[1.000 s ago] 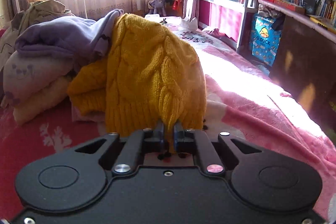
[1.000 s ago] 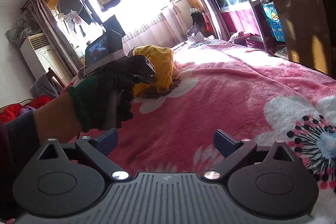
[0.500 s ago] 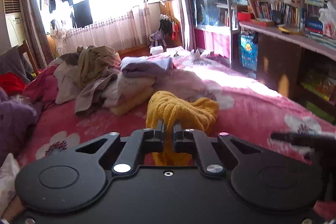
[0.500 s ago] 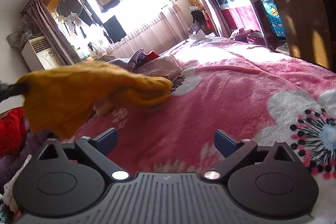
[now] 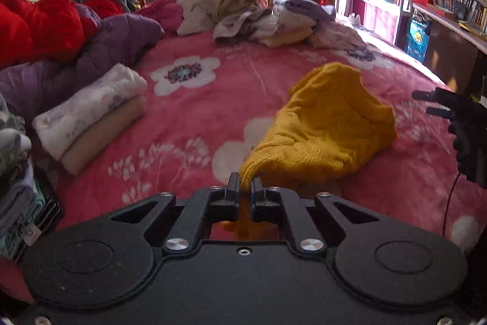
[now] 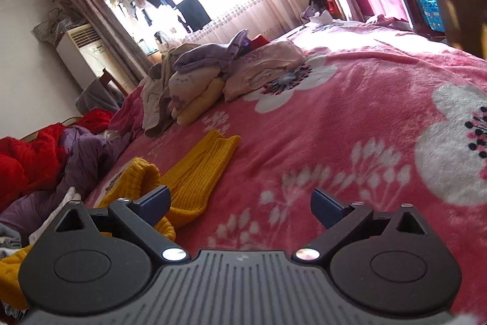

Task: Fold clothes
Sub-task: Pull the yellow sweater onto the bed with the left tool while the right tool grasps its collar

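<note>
Two grippers, one sweater: left gripper (image 5: 244, 186) is pinched shut on a corner of the yellow sweater (image 5: 328, 124), which trails forward and right across the pink blanket (image 5: 197, 124). Right gripper (image 6: 240, 203) hangs wide open, loose knit just off its left finger (image 6: 155, 200).

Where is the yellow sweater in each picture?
Left wrist view: the yellow sweater lies right of centre on the pink blanket, one end pinched in the left tool.
Right wrist view: lower left, beside the open right tool.
Shared landmark: the clothes pile before the bright window.
</note>
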A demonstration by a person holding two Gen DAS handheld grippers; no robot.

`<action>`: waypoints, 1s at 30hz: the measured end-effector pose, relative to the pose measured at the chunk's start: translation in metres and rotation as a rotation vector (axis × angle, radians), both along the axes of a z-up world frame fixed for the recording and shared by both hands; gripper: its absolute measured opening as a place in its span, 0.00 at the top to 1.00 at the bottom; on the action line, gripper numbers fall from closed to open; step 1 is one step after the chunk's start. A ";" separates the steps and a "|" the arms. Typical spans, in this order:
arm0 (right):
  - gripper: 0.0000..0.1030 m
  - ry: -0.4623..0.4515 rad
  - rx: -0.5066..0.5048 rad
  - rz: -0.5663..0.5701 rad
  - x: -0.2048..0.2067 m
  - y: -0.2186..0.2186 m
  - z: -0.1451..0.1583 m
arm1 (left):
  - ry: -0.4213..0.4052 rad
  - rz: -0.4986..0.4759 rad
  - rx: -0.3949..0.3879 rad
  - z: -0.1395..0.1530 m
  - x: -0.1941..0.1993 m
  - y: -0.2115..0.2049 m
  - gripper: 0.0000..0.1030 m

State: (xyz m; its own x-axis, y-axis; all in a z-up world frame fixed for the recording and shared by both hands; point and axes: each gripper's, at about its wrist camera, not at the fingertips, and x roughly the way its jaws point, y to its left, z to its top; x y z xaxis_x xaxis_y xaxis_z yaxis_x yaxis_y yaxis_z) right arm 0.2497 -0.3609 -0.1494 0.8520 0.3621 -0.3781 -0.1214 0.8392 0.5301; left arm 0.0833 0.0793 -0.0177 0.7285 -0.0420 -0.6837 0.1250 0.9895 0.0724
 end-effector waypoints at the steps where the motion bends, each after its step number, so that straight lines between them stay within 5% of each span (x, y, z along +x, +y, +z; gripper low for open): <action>1: 0.06 -0.006 -0.009 0.031 -0.001 0.008 0.001 | 0.032 -0.014 -0.001 -0.003 -0.002 0.001 0.93; 3: 0.06 -0.008 -0.020 0.070 -0.001 0.015 0.000 | -0.008 -0.017 0.037 0.002 -0.005 -0.003 0.79; 4: 0.06 -0.007 -0.025 0.084 0.000 0.017 0.000 | -0.033 -0.019 0.046 0.007 -0.007 0.000 0.52; 5: 0.06 -0.006 -0.029 0.098 0.000 0.019 -0.001 | -0.065 -0.023 0.038 0.013 -0.004 -0.002 0.40; 13: 0.13 0.000 -0.066 0.210 0.007 0.035 -0.005 | -0.109 -0.151 0.008 0.004 0.086 -0.035 0.40; 24: 0.21 0.009 -0.115 0.364 0.015 0.058 -0.010 | 0.052 -0.475 0.015 -0.059 0.266 -0.113 0.40; 25: 0.22 0.010 -0.120 0.378 0.016 0.060 -0.011 | 0.070 -0.499 0.018 -0.064 0.275 -0.118 0.47; 26: 0.23 0.010 -0.124 0.392 0.017 0.062 -0.011 | 0.103 -0.530 0.003 -0.068 0.283 -0.122 0.79; 27: 0.24 0.011 -0.129 0.406 0.018 0.064 -0.012 | 0.134 -0.553 -0.008 -0.072 0.286 -0.125 0.89; 30: 0.48 0.014 -0.142 0.448 0.020 0.070 -0.013 | 0.076 -0.512 -0.022 -0.063 0.271 -0.121 0.91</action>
